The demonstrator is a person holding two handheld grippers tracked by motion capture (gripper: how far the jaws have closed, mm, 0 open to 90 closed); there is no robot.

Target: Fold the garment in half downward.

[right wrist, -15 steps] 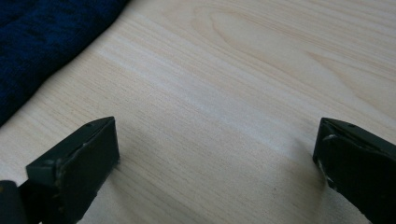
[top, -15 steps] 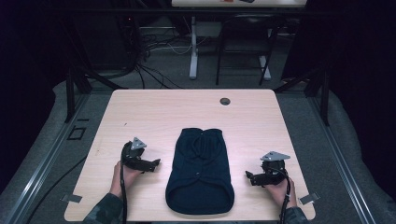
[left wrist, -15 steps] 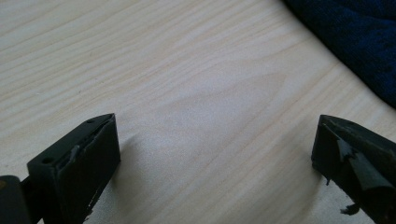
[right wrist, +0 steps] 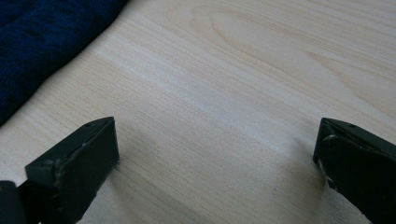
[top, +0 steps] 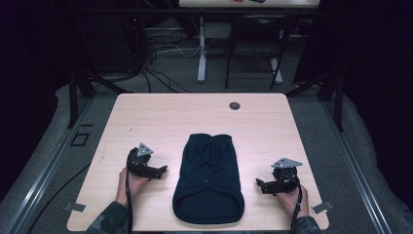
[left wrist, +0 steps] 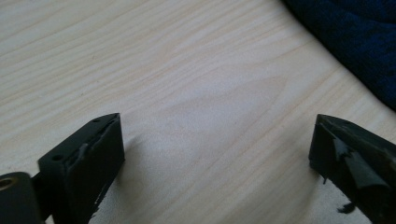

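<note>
The light wooden table (top: pixel 146 117) carries one piece of work: a dark navy knitted garment (top: pixel 208 178), which lies flat near the middle of the near half, folded into a compact long shape with its rounded end toward the person. It looks tidy and narrow, so the folding seems well advanced, perhaps finished — whether a last fold across its length is meant I cannot judge. Nothing grips it now.

The left gripper (top: pixel 162 170) rests on the table just beside the garment's left edge, apart from it; in the left gripper view its jaws stand wide with bare wood between them and the navy knit (left wrist: pixel 355 42) off in the upper right corner. The right gripper (top: pixel 259 184) sits near the garment's right edge, also not touching; in the right gripper view its jaws are likewise spread and empty, with the cloth (right wrist: pixel 42 42) at the upper left. Both hands, then, have let go.

A small round grommet hole (top: pixel 234 106) lies at the far edge of the table, well apart from everything.

Against the earlier frame little differs — the garment keeps the same place and shape, and both grippers flank it much as they did, with at most a slight shift.
</note>
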